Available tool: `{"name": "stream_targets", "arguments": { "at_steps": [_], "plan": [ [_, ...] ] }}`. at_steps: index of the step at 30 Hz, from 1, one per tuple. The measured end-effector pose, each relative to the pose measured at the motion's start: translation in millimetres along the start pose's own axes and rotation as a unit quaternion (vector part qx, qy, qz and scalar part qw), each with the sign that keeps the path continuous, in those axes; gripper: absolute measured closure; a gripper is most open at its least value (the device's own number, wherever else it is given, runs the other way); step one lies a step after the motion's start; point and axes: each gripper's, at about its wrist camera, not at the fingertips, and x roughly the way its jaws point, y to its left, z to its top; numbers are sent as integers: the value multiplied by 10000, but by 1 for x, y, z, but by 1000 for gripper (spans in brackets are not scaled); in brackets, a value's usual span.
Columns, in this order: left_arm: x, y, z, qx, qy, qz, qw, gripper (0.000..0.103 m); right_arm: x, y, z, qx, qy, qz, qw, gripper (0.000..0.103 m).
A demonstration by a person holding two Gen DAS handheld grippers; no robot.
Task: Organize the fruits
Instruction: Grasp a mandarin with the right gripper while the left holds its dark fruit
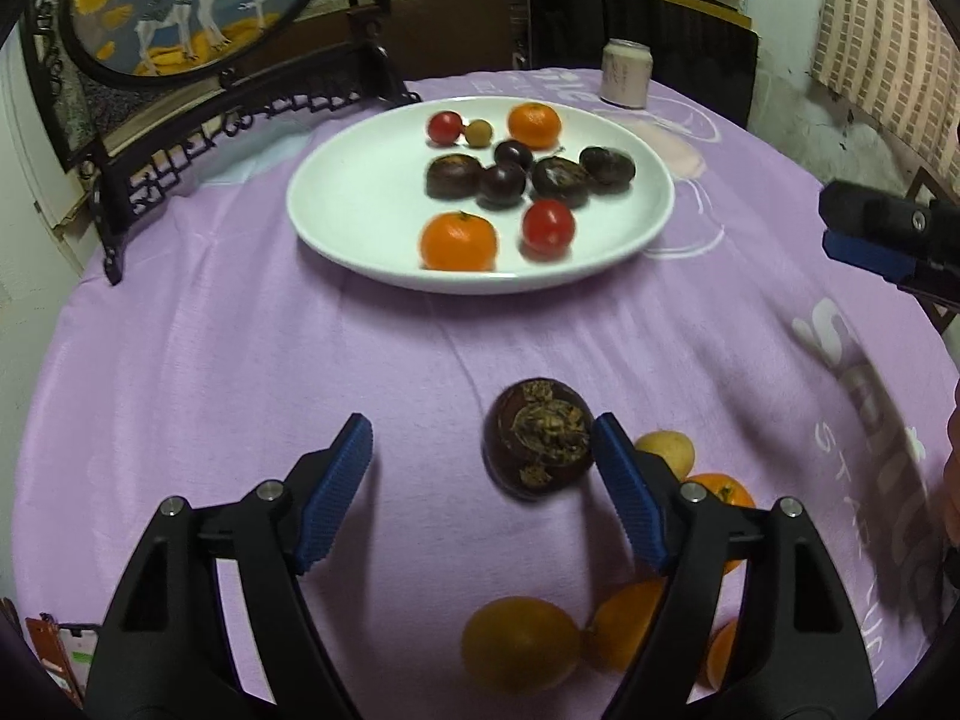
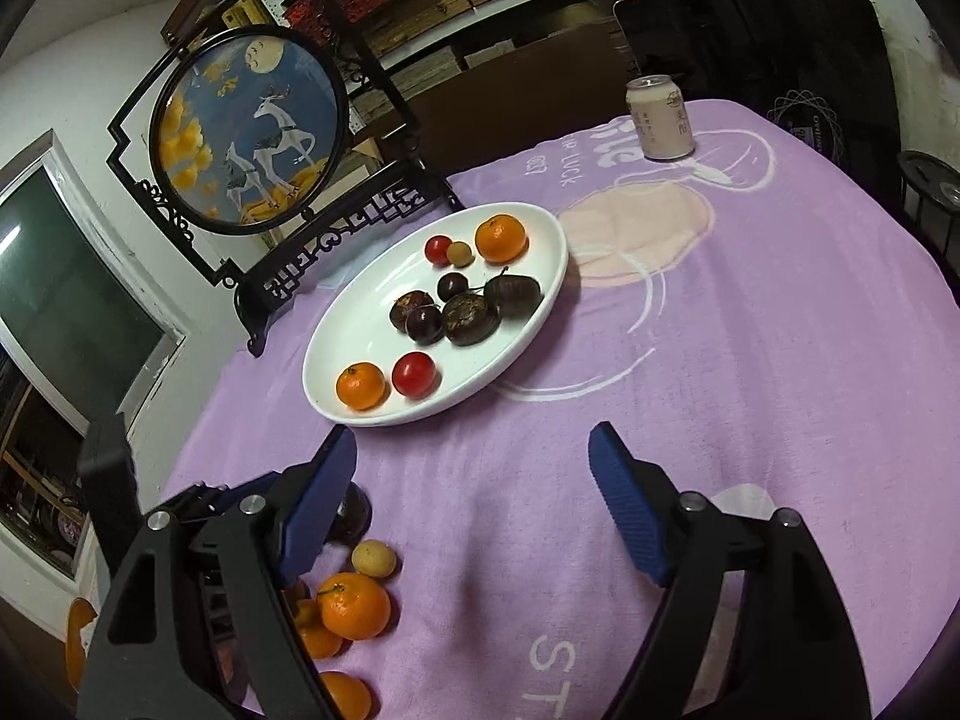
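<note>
Left gripper (image 1: 483,450) wide open w/ nothing held; dark mangosteen (image 1: 537,445) sits btwn its fingers, lower center, against the right pad. Right gripper (image 2: 471,462) also wide open, empty. White plate (image 1: 336,210) of fruit upper center.

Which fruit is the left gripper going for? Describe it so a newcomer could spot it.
On the purple tablecloth, look nearer than the white plate, between the open left gripper's fingers. It is the dark fruit touching the right finger; its orange and yellow neighbours lack its crusty brown top.
</note>
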Motion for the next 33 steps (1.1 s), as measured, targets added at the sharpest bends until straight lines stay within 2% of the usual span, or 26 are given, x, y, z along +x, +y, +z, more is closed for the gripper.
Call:
{"name": "stream_targets", "arguments": {
  "at_steps": [5,9,10,12,14,19,21,23,30,33],
  "plan": [
    [8,-2,0,16,76,-172,9998,26,4,4,-2,-111,89,-28,9999,23],
    [18,0,0,-117,224,-291,9993,34,7,6,-4,-181,147,-55,9997,23],
    [17,0,0,-103,218,-333,9992,38,8,6,-4,-196,150,-68,9997,23],
    [16,0,0,-60,213,-335,9992,60,8,7,-5,-212,151,-78,9996,23],
    [13,5,1,-124,210,-280,9993,59,8,7,-5,-228,167,-75,9996,23],
    [-1,56,6,-852,-6,316,9959,60,16,18,-12,-491,381,6,9981,23],
    [0,80,5,-1294,22,328,9911,60,22,23,-17,-612,555,96,9965,23],
    [6,90,4,-1502,101,272,9882,60,31,30,-24,-701,847,309,9935,23],
    [15,79,4,-1293,205,316,9909,59,36,50,-44,-996,1374,705,9830,23],
    [15,82,3,-1349,210,285,9902,59,33,52,-55,-1039,1469,691,9813,23]
  ]
}}
